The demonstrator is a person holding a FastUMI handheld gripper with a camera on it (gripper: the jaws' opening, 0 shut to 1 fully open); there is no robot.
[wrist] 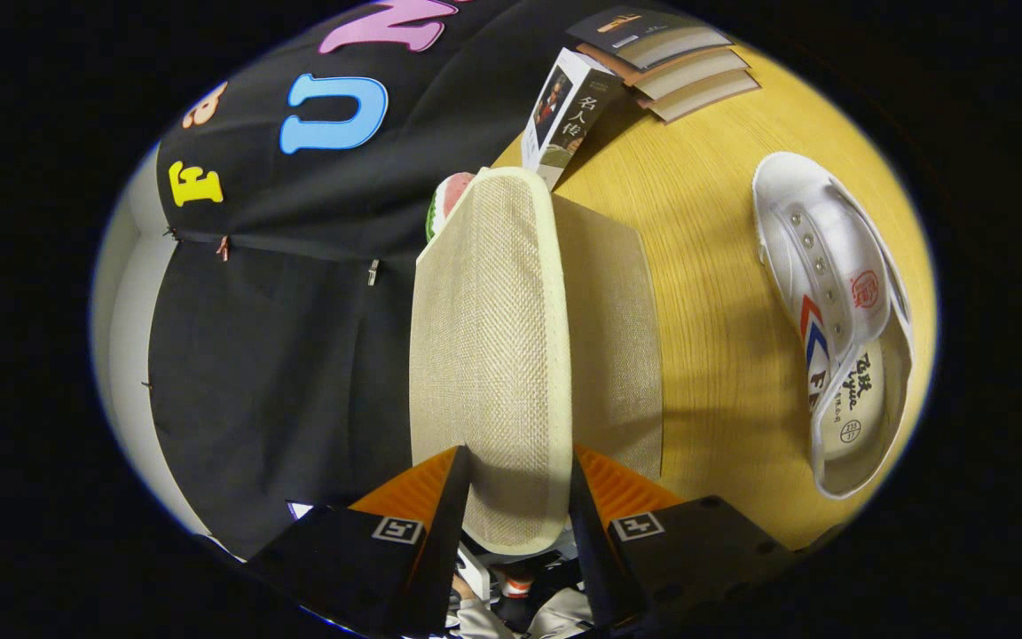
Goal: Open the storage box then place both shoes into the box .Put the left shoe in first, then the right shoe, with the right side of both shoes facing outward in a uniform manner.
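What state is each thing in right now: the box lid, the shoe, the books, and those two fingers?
Box lid: lifted, gripped by its edge between the fingers.
Gripper: fingers shut on the lid, one on each face.
Storage box: fabric wall beside the raised lid; inside hidden.
White shoe: on the wooden table, outside the box, opening in view.
Upright book: standing beyond the lid.
Stacked books: lying flat, closed.
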